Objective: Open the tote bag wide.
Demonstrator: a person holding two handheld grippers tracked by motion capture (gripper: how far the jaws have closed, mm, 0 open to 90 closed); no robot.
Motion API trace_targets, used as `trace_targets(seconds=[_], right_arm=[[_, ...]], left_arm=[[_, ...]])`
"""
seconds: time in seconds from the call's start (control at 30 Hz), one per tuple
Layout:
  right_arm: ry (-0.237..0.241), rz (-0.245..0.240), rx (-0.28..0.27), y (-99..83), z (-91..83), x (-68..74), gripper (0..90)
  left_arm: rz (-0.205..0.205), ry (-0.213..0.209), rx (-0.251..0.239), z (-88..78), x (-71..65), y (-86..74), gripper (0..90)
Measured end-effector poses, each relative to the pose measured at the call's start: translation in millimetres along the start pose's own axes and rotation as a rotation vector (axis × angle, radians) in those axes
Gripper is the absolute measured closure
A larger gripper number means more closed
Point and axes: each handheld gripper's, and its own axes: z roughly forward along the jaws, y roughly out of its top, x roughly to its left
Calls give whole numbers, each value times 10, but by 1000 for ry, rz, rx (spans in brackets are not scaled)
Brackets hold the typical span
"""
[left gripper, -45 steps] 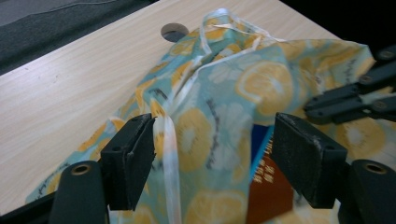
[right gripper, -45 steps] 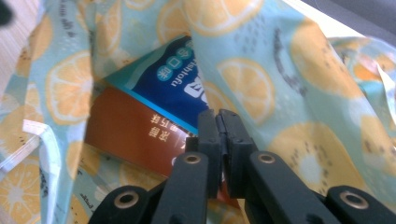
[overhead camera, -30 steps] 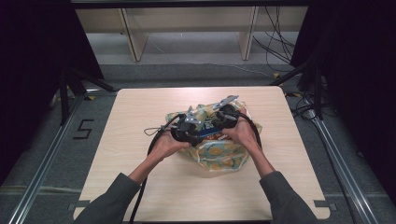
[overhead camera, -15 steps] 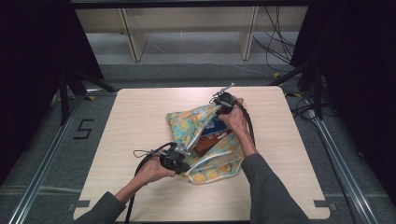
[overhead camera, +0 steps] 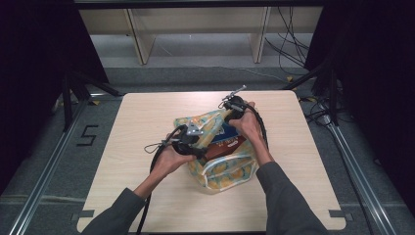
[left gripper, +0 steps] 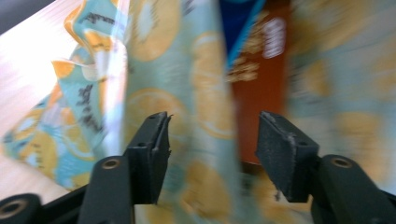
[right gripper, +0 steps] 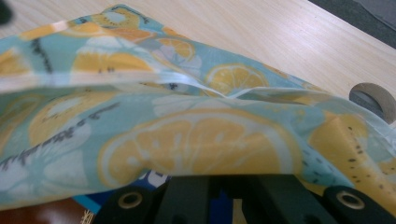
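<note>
R claw (overhead camera: 234, 108) is clamping the lemon-print bag (overhead camera: 222, 169) rim; L claw (left gripper: 212, 154) has just been opening, fabric between its jaws unpinched. Risk: bag is sagging shut over the box (overhead camera: 226, 144), sliding across bench (overhead camera: 147, 117).

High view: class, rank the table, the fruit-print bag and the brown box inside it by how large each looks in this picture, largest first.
1. The table, largest by far.
2. The fruit-print bag, which lies on it.
3. The brown box, smallest, though the bag hides part of it, so its full size is unsure.
</note>
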Motion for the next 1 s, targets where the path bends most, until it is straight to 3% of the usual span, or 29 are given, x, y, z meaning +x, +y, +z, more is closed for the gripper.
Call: trace_targets(seconds=[0.03,0.1,0.17,0.2,0.23,0.27,0.3,0.33,0.37,0.4,0.43,0.5,0.57,0.63,0.73,0.83,0.9,1.0], right_arm=[[2,-10,-4,-9,-16,-8,899],[16,5,9,-36,-53,-16,897],[18,-19,1,-80,-73,-57,896],[19,-16,4,-105,-81,-78,894],[19,-16,4,-105,-81,-78,894],[17,-16,9,-160,-96,-133,890],[17,-16,9,-160,-96,-133,890],[20,22,23,-215,-111,-195,890],[20,22,23,-215,-111,-195,890],[11,32,22,-258,-117,-261,891],[-2,34,17,-282,-111,-294,891],[-7,43,14,-306,-109,-321,891],[5,81,21,-384,-89,-397,891],[-12,72,20,-406,-87,-429,891],[7,103,23,-505,-85,-487,881],[11,80,15,-520,-136,-467,870],[32,47,-20,-504,-187,-406,865],[57,34,-40,-471,-233,-296,854]], left_arm=[[44,36,26,51,26,15,439],[44,38,21,141,117,23,584],[29,43,9,162,178,25,739],[31,65,-9,164,317,41,805],[31,65,-9,164,317,41,839],[-30,29,-35,146,461,48,852],[-30,29,-35,146,461,48,858],[-60,49,-43,119,602,49,861],[-60,49,-43,119,602,49,862],[-128,29,-64,109,762,20,863],[-161,22,-73,124,825,-3,863],[-173,34,-61,148,881,-31,861],[-204,31,-49,225,945,-92,859],[-210,33,-44,248,959,-104,859],[-242,24,-51,278,957,-95,834],[-224,33,-50,256,911,-59,713],[-205,30,-58,215,857,-12,637],[-159,34,-70,111,705,102,525]])
